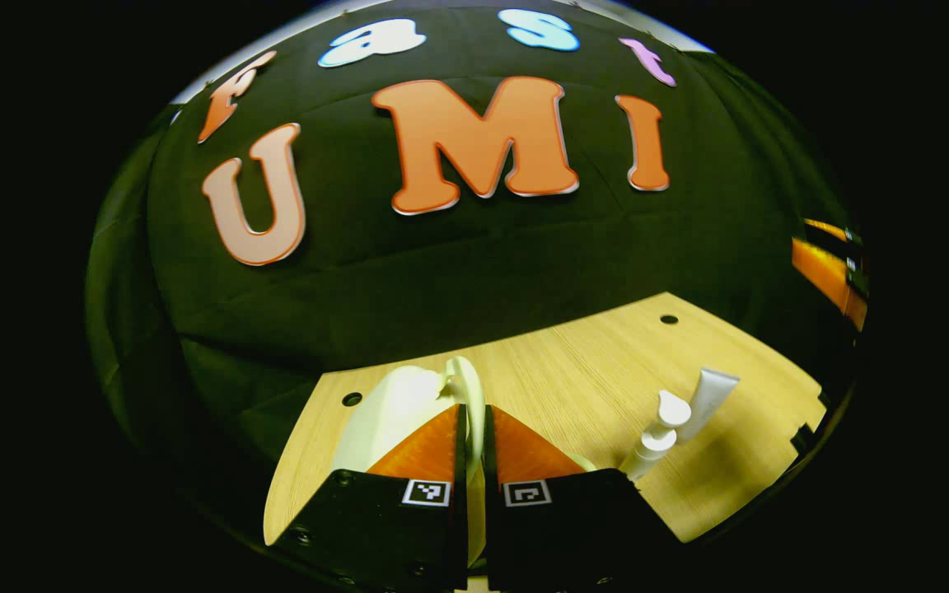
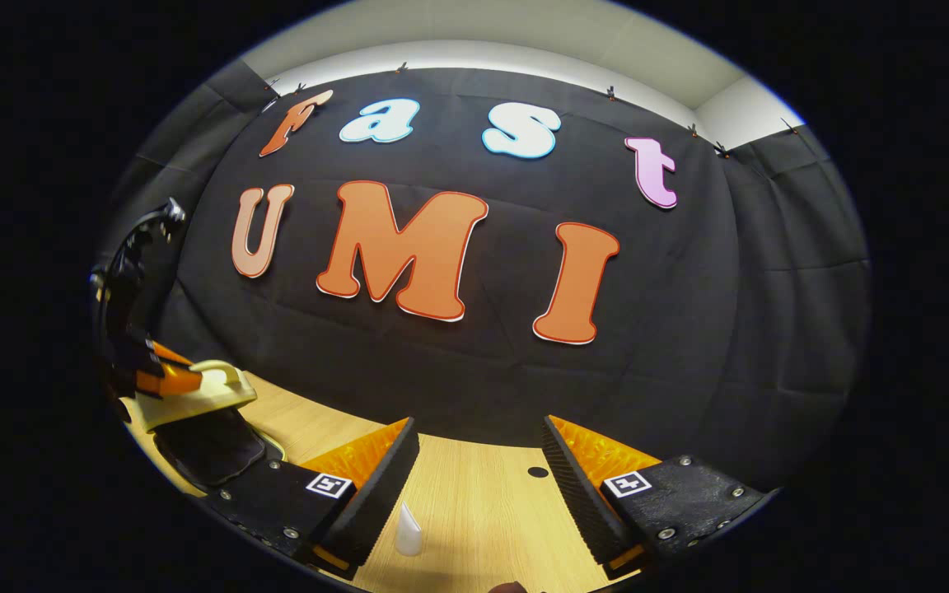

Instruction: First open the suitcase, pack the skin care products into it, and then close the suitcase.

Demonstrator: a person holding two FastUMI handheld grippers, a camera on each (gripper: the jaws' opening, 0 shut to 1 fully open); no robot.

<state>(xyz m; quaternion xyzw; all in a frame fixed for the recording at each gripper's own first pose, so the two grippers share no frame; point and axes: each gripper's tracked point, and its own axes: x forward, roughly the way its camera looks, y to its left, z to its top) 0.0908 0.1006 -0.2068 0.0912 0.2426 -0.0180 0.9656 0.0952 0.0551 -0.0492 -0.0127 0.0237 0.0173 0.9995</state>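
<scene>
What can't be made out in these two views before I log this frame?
- Suitcase: in the left gripper view, the left gripper covers its near part; its lid edge sits between the shut jaws.
- Suitcase interior: dark in the right gripper view, contents unreadable.
- White tube: cut off by the right gripper view's bottom edge; right gripper open.
- Pump bottle and tube: labels too small.

A wooden table (image 1: pixel 573 362) with small holes (image 1: pixel 669 319) stands before black cloth.
</scene>
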